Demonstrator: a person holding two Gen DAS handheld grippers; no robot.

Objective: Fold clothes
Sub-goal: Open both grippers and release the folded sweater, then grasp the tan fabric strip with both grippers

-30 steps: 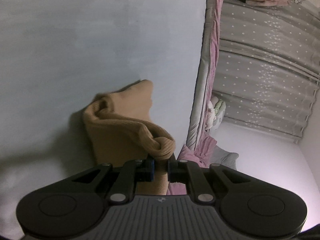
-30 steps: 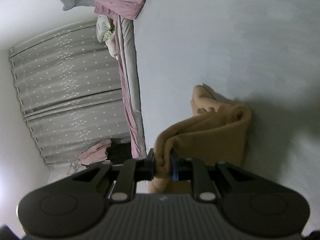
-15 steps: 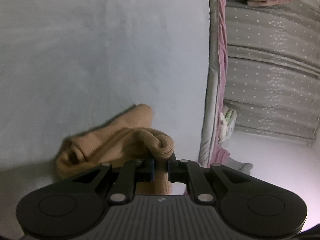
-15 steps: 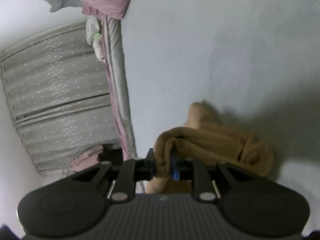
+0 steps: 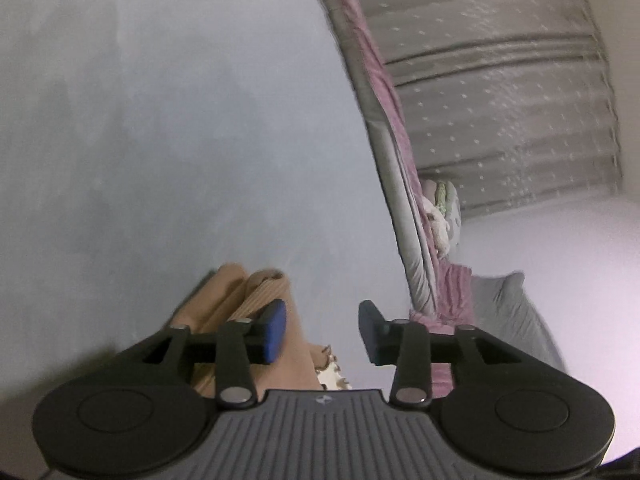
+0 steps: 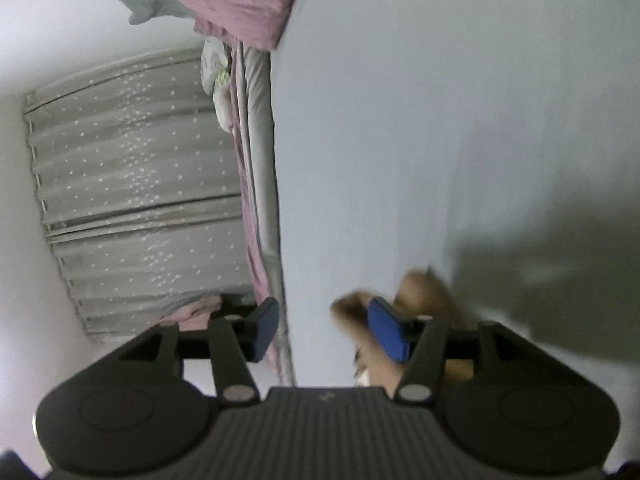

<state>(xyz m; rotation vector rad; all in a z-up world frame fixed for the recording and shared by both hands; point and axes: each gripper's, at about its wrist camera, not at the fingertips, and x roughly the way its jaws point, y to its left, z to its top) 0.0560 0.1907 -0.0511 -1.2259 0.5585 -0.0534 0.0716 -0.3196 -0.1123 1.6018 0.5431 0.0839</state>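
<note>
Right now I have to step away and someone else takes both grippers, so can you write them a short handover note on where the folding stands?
Left gripper: open, holding nothing; the tan ribbed knit garment lies just behind its left finger.
Right gripper: open, holding nothing; the same garment sits by its right finger, blurred in that view.
Garment: bunched on the pale blue bed sheet, near the bed's edge, free of both grippers.
Done: a fold looks laid down, with layers stacked in the left wrist view.
Left: check that the fold is neat, as the edges are hard to judge; smooth or fold again if needed.
</note>
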